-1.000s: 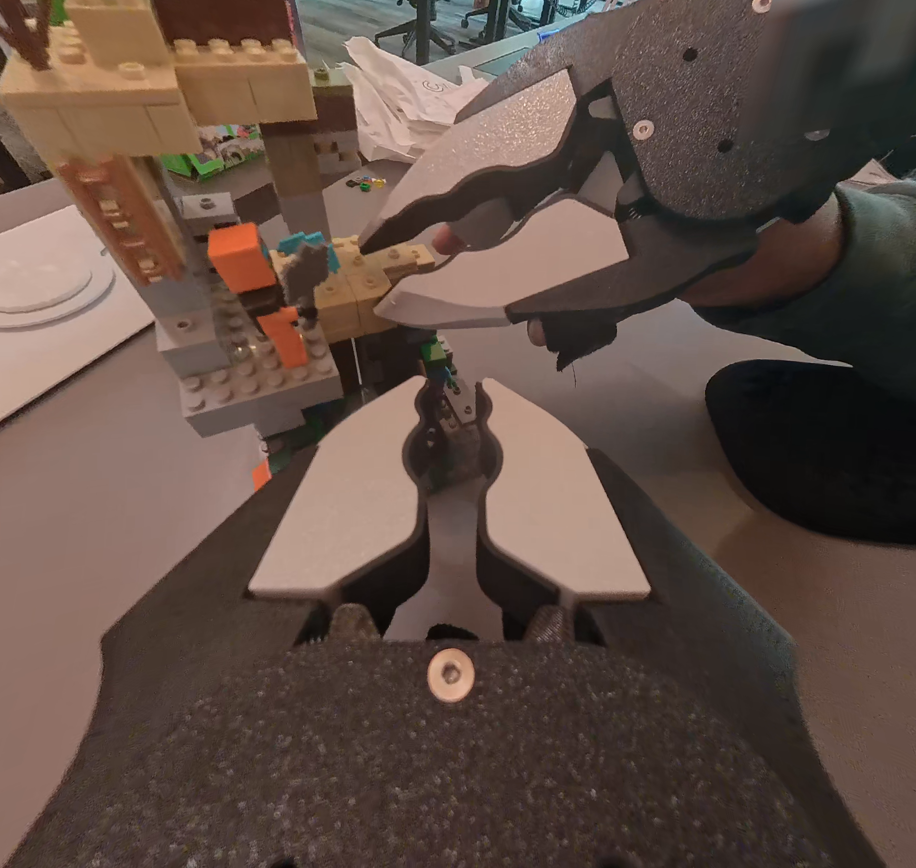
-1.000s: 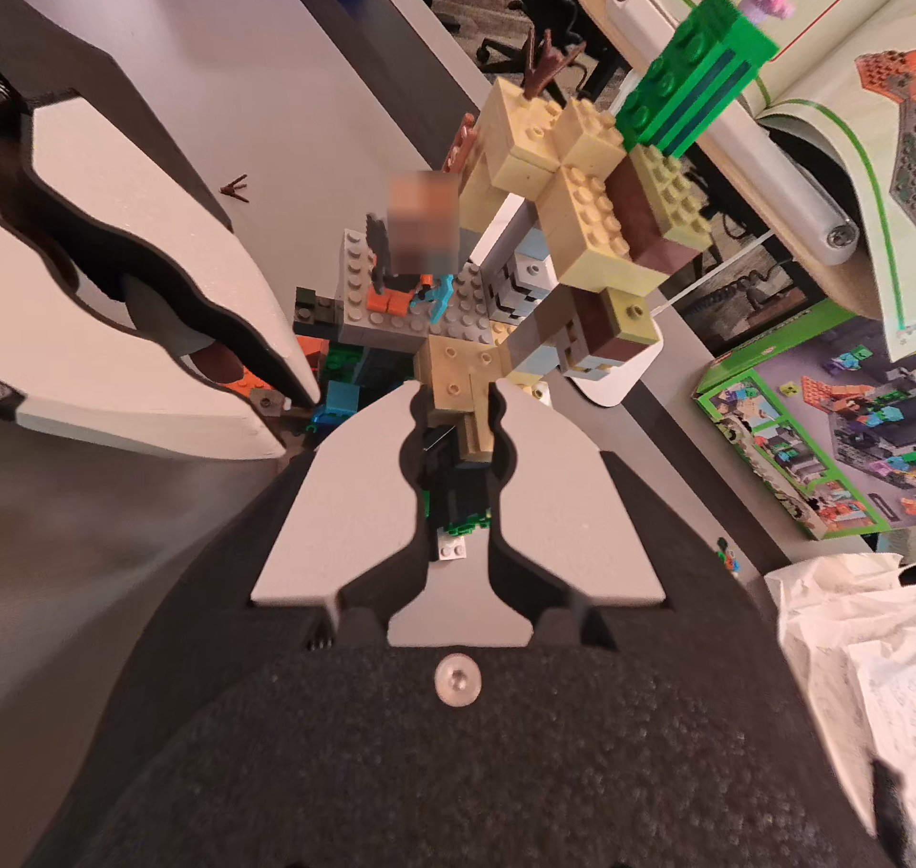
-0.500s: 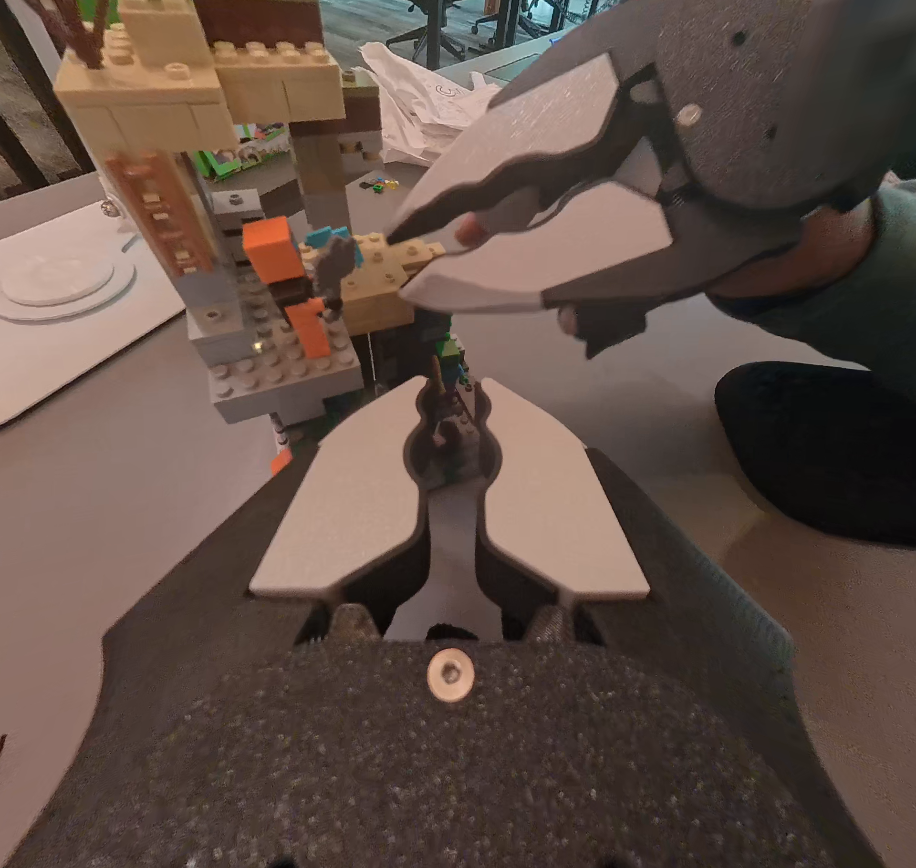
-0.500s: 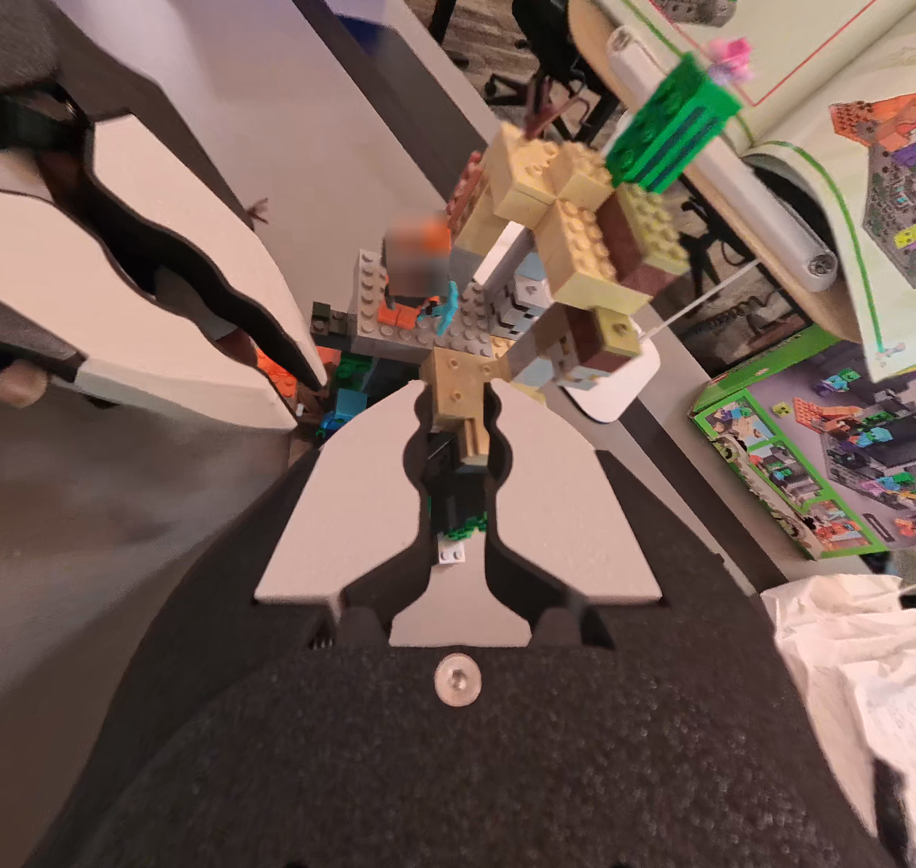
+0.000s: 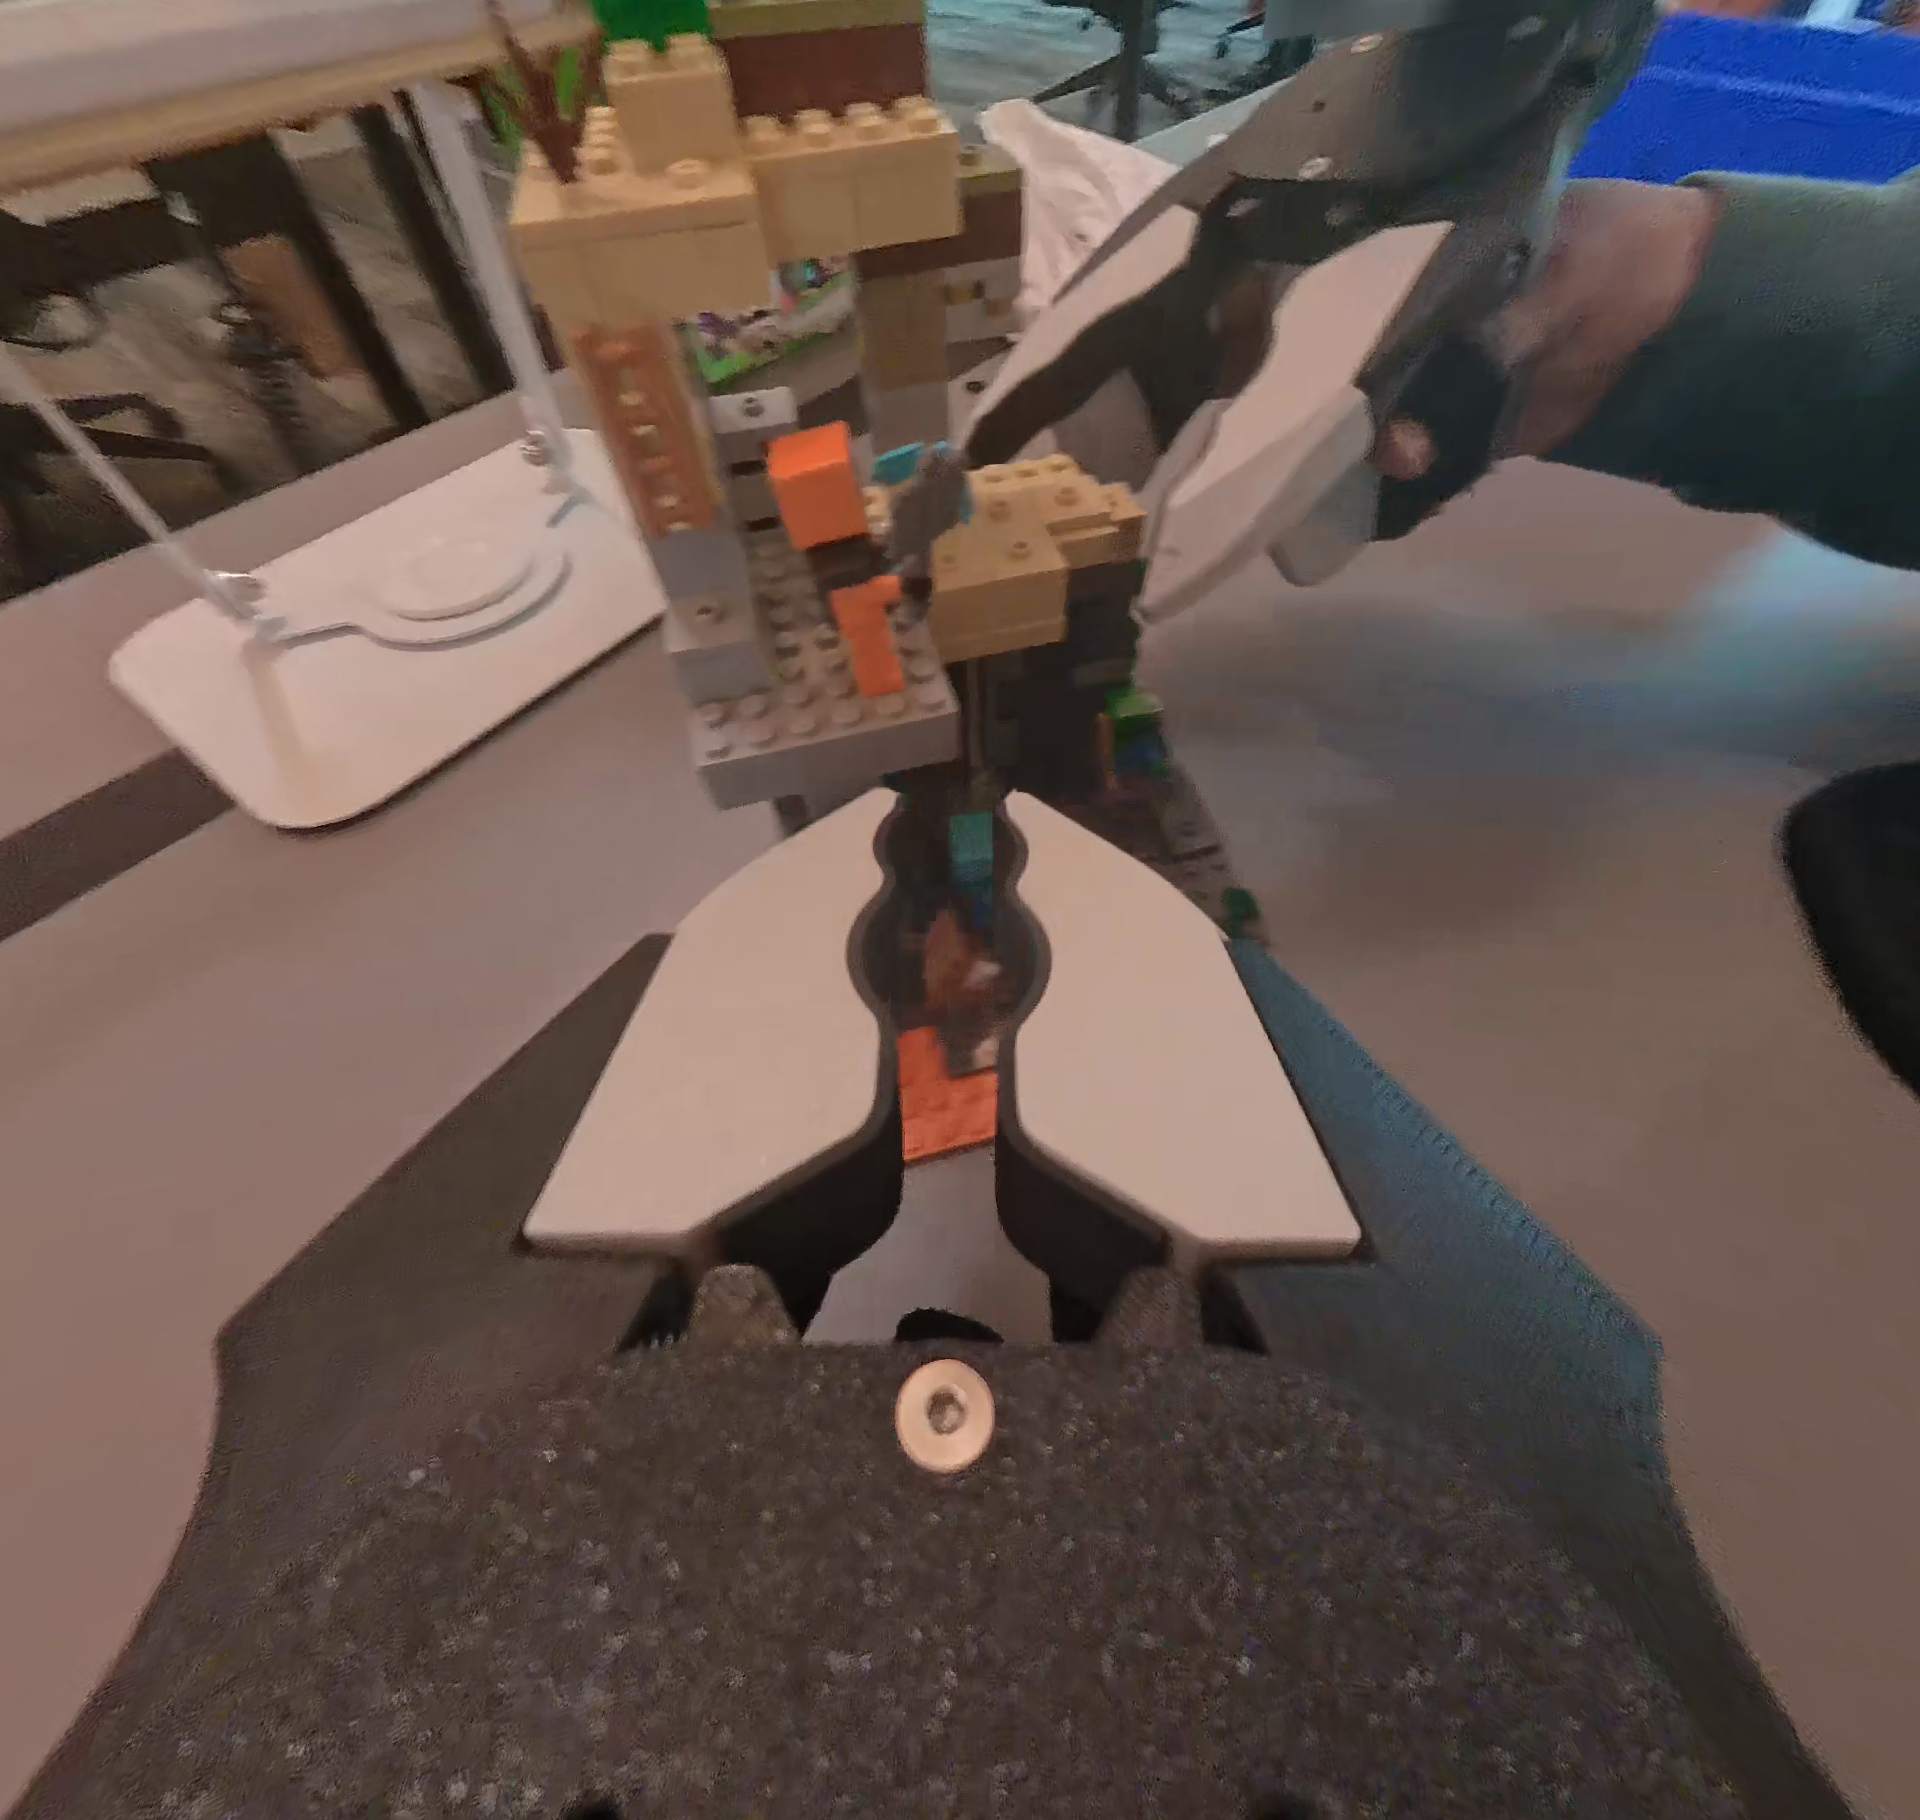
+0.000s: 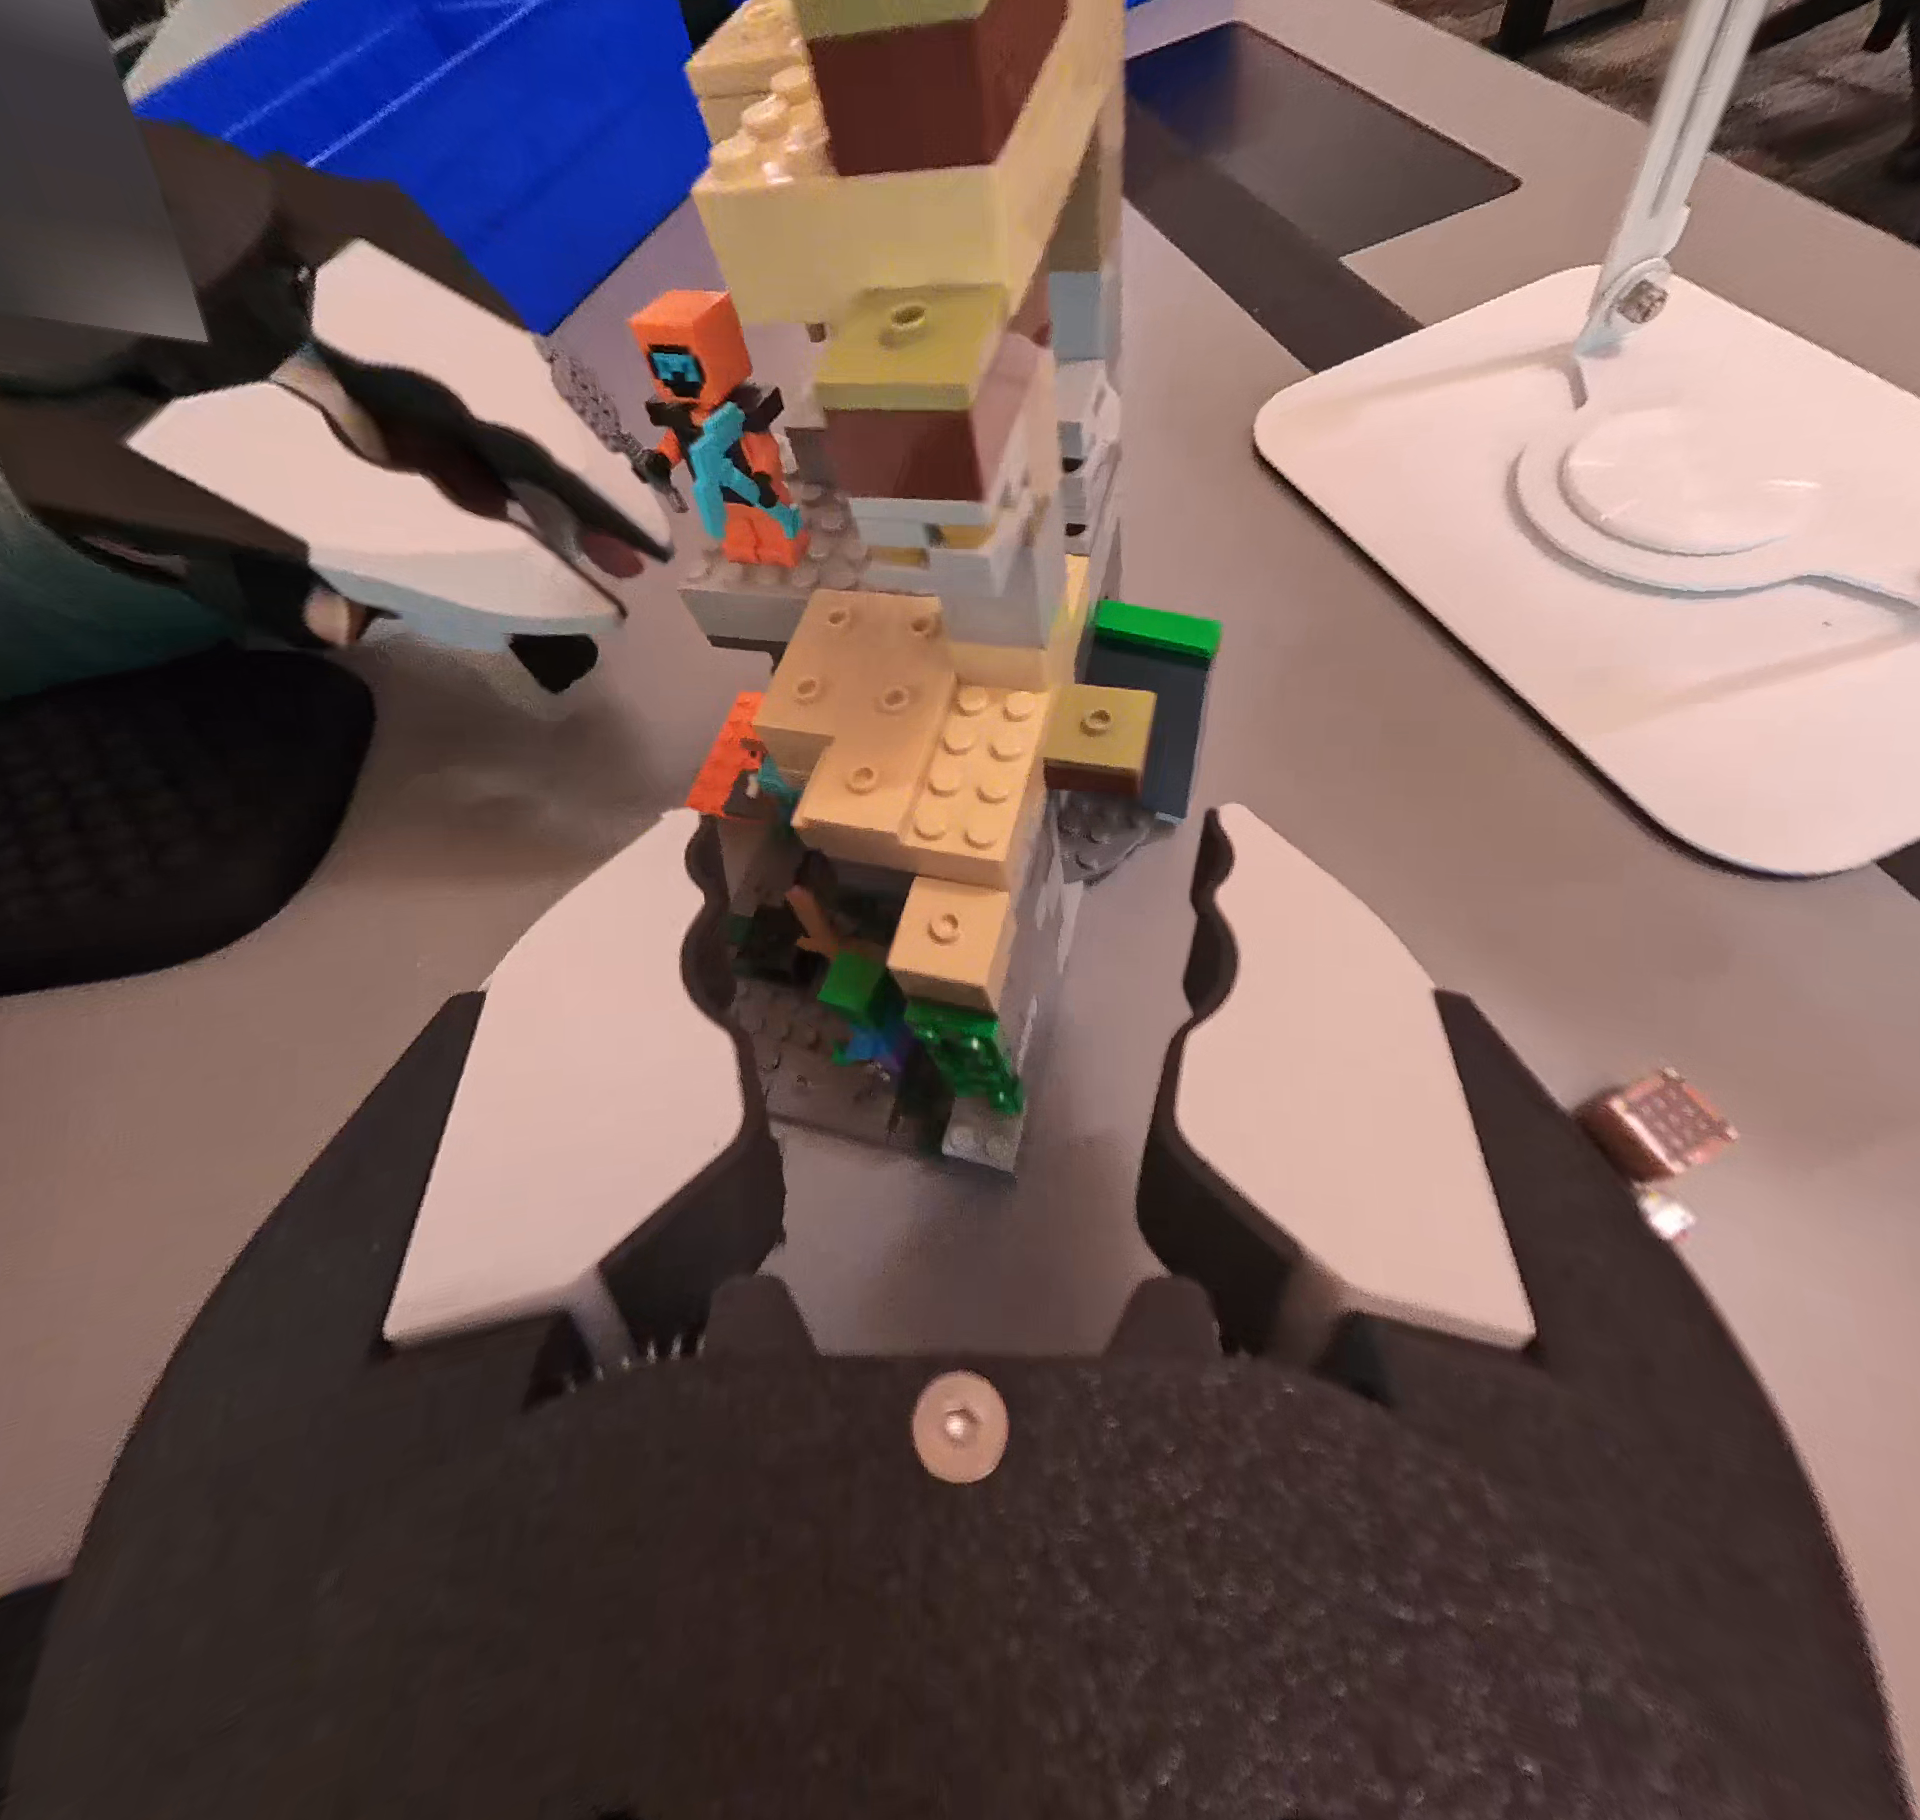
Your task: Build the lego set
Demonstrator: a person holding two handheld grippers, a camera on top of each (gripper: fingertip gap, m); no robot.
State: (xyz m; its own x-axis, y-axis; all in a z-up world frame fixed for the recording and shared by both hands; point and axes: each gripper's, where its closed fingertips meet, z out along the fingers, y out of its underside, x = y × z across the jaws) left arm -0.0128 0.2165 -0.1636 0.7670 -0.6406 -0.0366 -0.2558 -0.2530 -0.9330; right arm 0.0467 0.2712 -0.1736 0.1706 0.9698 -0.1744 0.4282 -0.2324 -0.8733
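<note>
Has let go: right tool (image 6: 956, 825) now released, jaws spread wide to either side of the lower lego build (image 6: 914, 762) and not touching it, where half a second ago was clenched on the tan ledge (image 6: 883, 690). Stands upright on the grey tabletop (image 6: 1299, 627), this build, between the two tools, with the orange minifigure (image 6: 717, 440) on its grey platform at the far left. Left tool (image 5: 951, 804) as before: jaws almost together, tips low at the left side of the build; cannot tell whether pinching any piece. Probably means the pressing of the tan ledge is finished. Leaves the right tool free to fetch a next part, maybe the small brown piece (image 6: 1657, 1131) lying near right
</note>
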